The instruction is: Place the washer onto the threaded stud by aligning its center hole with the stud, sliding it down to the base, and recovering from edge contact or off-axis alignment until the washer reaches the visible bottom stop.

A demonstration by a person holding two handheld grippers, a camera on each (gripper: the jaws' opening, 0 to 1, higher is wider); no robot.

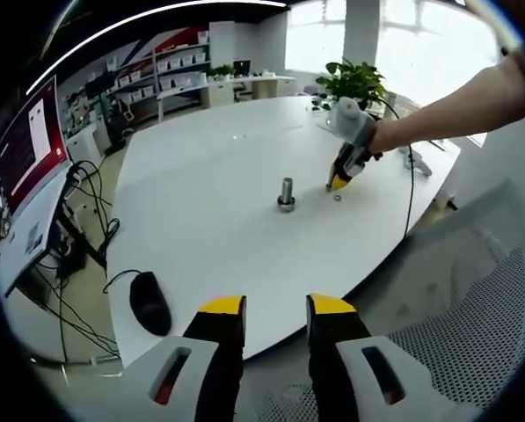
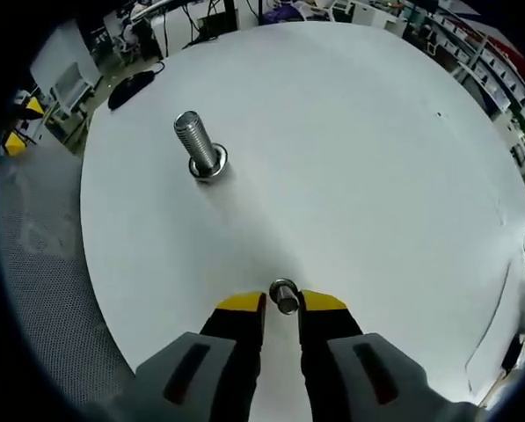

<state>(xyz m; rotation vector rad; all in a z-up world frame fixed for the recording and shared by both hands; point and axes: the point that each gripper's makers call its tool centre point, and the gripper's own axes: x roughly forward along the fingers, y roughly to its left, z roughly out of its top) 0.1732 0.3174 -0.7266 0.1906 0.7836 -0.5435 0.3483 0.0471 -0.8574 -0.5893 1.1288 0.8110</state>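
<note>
Threaded stud [image 2: 199, 145]: stands upright on the white bench [image 2: 359, 158] on its flanged base, thread bare from tip to base, nothing yet seated on it. It serves as landmark for the entries below.

Washer [image 2: 284, 296]: small steel ring lying on the bench well apart from the stud, on the right tool's side. It sits at the tips of the right tool [image 2: 282, 304], in the gap between the two jaws. Whether the jaws already pinch it cannot be told; the gap is narrow, about the ring's own width.

Right tool, from the left gripper view [image 1: 338, 182]: tipped nose-down to the bench just beside the washer [image 1: 337, 196], a person's forearm behind it. The low angle probably suits picking up a flat ring by its rim.

Left tool [image 1: 275, 306]: jaws a moderate gap apart, empty, held off the bench edge and well back from the stud [image 1: 286, 193] (idle, judging by its distance).

Mouse [image 1: 149, 301]: black, near the bench edge, on the left tool's side of the stud.

Step in hand, as a judgement: the pick-up.
</note>
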